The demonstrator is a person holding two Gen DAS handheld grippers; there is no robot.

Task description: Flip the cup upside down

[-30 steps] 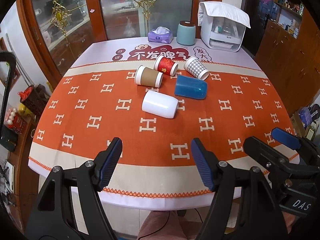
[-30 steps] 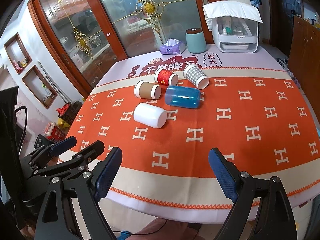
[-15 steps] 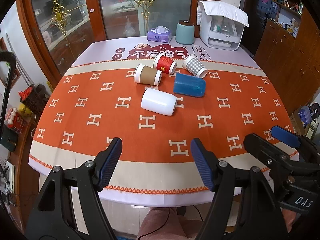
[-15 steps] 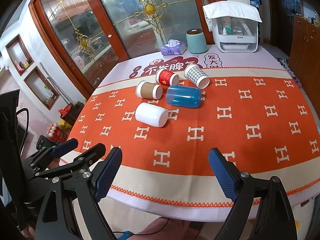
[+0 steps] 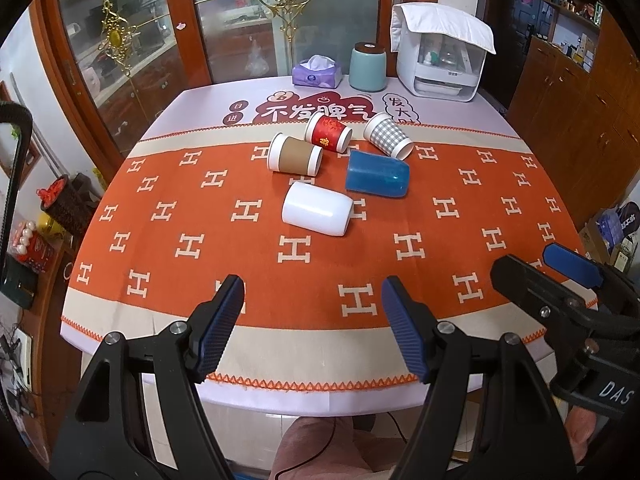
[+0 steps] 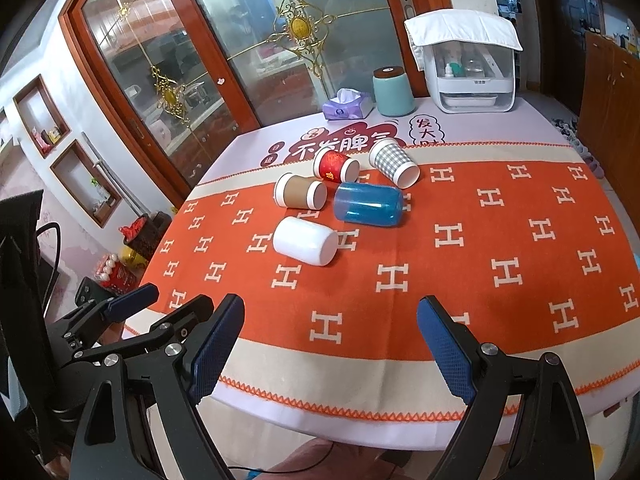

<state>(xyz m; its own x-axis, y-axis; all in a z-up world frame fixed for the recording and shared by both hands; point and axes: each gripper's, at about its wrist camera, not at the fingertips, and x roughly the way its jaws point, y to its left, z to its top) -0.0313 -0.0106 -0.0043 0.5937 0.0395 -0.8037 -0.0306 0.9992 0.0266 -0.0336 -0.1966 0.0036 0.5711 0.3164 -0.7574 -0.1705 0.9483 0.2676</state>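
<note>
The tabletop (image 5: 168,240) fills the view, draped in an orange cloth with white H marks and a cream border along its near edge. At the far right edge sits a white appliance (image 5: 440,68) with a white towel laid over its top; left of it stands a teal canister (image 5: 367,67) with a dark lid, then a purple tissue box (image 5: 317,73).

Down at the near edge, both claws hover just off the tabletop, level and pointing toward the far side. The left claw (image 5: 312,304) is spread wide, its blue ribbed pads (image 5: 222,320) well apart and holding nothing. The right claw (image 6: 331,328) is spread wide too, also holding nothing; from the left wrist view it shows at the right side, black frame and one blue pad.

Out in the middle, five cups lie on their sides, well apart from both claws. Nearest is the white cup (image 5: 317,214), mouth facing right. Just beyond it to the right lies the blue translucent cup (image 5: 377,179). Left of that, the brown paper cup (image 5: 295,155) with white rims. Farther back, the red paper cup (image 5: 328,133) lies just beside the brown one, and the grey checked paper cup (image 5: 388,135) lies farthest right, mouth toward the near right.
</note>
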